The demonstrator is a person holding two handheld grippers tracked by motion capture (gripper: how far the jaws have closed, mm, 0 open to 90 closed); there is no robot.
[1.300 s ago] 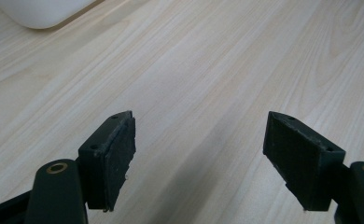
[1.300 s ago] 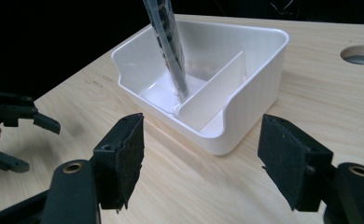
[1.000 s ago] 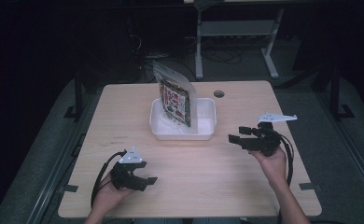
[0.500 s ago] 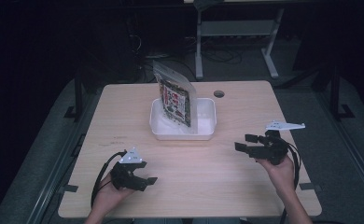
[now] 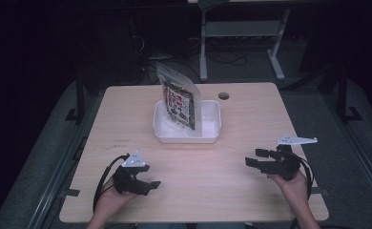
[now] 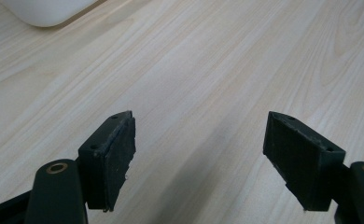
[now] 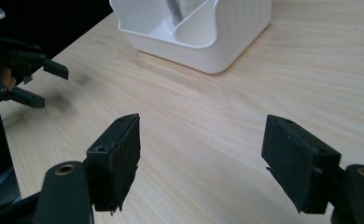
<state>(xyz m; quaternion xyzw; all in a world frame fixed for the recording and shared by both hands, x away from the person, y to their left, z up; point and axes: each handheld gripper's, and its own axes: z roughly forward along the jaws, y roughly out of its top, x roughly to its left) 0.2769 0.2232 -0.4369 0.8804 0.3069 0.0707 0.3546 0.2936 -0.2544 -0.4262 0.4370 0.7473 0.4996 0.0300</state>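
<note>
While both grippers rest empty with jaws apart, left and right at the near edge, the pouch stands upright in the bin at mid-table, top leaning far-left.

You have one wooden table before you. On it, toward twelve o'clock, stands one white plastic bin, and in it one printed snack pouch. You hold two grippers: the left gripper at seven o'clock and the right gripper at four o'clock. One round cable hole lies at one o'clock.
</note>
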